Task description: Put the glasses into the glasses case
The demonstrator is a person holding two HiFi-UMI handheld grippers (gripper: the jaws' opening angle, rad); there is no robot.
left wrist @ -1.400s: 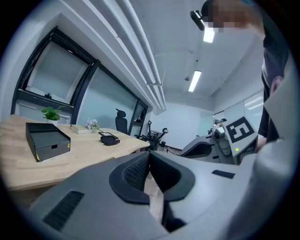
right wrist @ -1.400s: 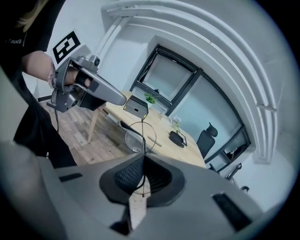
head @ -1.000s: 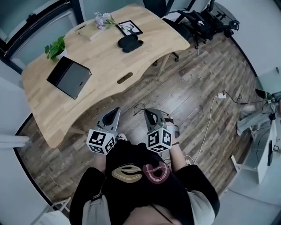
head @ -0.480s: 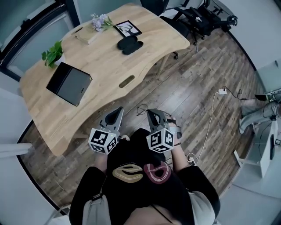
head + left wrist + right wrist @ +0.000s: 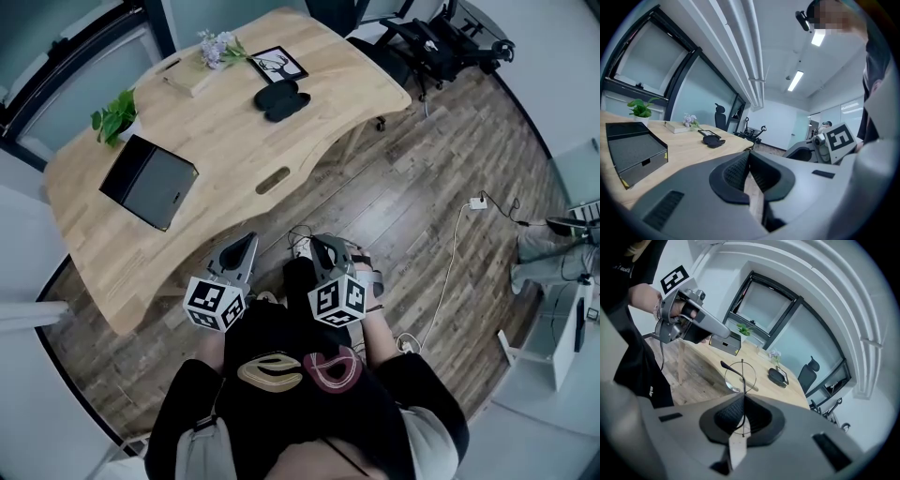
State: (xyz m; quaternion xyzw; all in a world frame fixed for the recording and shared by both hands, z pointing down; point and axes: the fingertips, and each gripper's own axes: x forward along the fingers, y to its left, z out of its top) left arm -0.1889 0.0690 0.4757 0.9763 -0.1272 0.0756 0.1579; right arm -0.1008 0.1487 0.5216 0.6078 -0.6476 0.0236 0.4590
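Observation:
In the right gripper view, thin wire-rimmed glasses stick up from my right gripper, whose jaws are shut on the frame. The dark glasses case lies on the far part of the wooden table, near the picture frame, and shows small in the left gripper view and the right gripper view. Both grippers hang close to the person's body, over the floor short of the table's near edge. My left gripper is shut with nothing in it. My right gripper is beside it.
A black open box sits on the table's left part, with a potted plant behind it. A book with flowers and a picture frame lie at the back. Office chairs stand beyond; a cable and plug lie on the floor.
The person and both grippers have edged a little nearer to the table's front edge. The glasses stay in the right gripper; both jaws stay as they were.

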